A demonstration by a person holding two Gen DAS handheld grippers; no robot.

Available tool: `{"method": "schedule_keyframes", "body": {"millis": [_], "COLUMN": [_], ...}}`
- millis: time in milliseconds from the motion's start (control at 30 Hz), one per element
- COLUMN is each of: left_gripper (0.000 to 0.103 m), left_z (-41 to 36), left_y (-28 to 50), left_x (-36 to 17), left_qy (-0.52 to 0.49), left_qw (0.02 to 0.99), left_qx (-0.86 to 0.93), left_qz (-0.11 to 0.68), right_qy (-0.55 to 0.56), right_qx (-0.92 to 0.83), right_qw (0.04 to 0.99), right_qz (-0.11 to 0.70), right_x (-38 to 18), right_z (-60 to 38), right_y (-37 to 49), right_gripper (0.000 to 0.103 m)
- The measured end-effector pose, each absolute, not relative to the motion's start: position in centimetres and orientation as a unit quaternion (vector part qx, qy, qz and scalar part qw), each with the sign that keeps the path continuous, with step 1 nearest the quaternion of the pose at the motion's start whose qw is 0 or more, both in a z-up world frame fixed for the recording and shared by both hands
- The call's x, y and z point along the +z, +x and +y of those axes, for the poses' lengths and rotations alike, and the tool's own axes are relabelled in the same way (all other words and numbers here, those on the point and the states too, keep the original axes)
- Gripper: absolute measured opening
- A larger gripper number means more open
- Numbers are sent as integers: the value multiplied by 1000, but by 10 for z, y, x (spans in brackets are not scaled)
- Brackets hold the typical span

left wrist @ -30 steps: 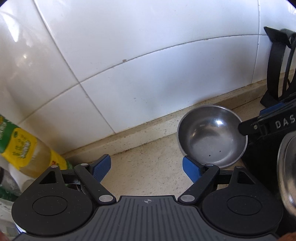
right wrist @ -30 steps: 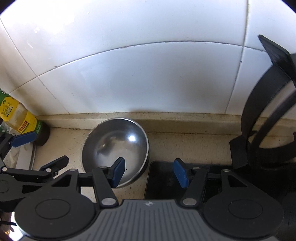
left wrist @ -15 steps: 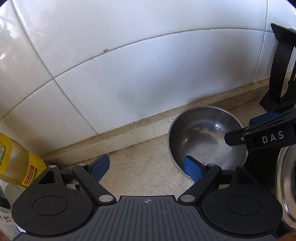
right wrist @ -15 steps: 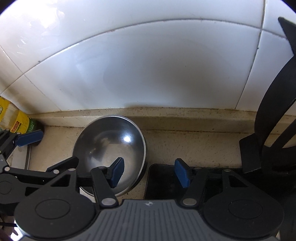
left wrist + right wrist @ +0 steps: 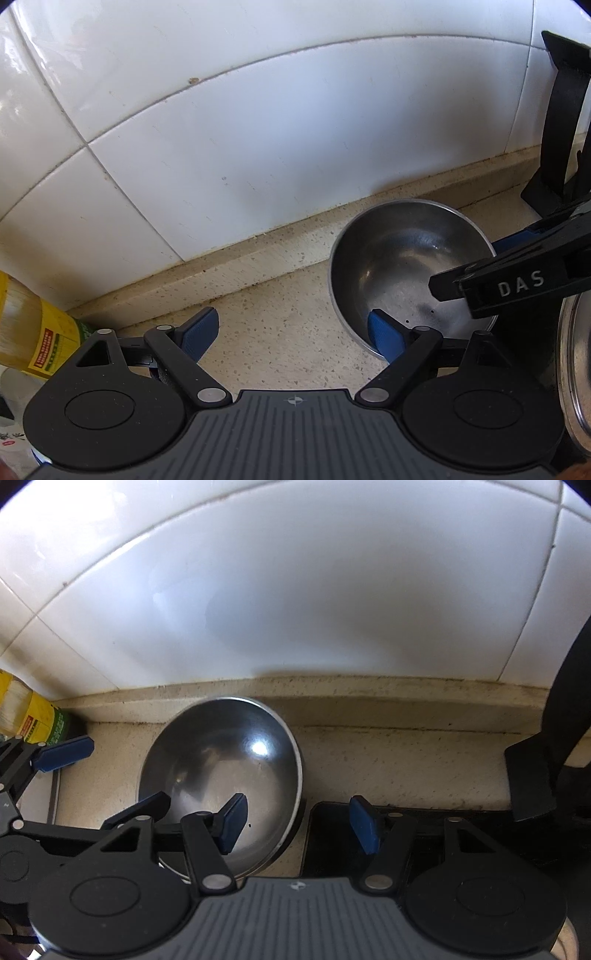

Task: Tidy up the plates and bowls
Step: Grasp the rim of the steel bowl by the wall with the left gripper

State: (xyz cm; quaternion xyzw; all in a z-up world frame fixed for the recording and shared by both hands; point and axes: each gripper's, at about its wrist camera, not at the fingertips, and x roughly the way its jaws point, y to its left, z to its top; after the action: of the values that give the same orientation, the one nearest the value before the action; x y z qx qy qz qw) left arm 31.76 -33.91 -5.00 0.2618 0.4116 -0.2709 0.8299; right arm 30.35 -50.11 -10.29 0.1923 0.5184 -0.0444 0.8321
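Steel bowl [image 5: 221, 779] sits upright at the desk's [image 5: 280, 332] back edge, beside a black tray [image 5: 406, 834]. Both claws hang wide and empty, left claw [image 5: 291, 332] and right claw [image 5: 297, 823] straddling its rim. Probably light, stiff, slippery: pinch the rim.

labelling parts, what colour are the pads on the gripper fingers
Blue pads on black fingers; clearest in the right wrist view.

Both the left hand-held gripper [image 5: 291, 330] and the right hand-held gripper [image 5: 299, 823] have closed in on the steel bowl [image 5: 402, 266], each now reaching one fingertip over its rim.
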Motion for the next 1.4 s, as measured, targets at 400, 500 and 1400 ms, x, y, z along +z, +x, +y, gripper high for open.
{"method": "schedule_keyframes", "body": {"millis": [400,500,1400], "left_gripper": [88,88,81], "left_z": [-341,-339,-291], "left_y": [323,326,316], "left_x": [-64,-66,-66], "left_qy": [266,256,237], "left_qw": [819,818,822], "left_qx": [-271,-272,-247], "left_qz": [430,437,454], "right_qy": [193,189,172], "right_qx": [-32,-25,36], "right_qw": [833,834,828], "right_qz": [518,518,533], "right_x": [-107,-108,-111], "right_z": [-500,-497,-451], "right_y": [305,306,308], "right_gripper": [62,62,49]}}
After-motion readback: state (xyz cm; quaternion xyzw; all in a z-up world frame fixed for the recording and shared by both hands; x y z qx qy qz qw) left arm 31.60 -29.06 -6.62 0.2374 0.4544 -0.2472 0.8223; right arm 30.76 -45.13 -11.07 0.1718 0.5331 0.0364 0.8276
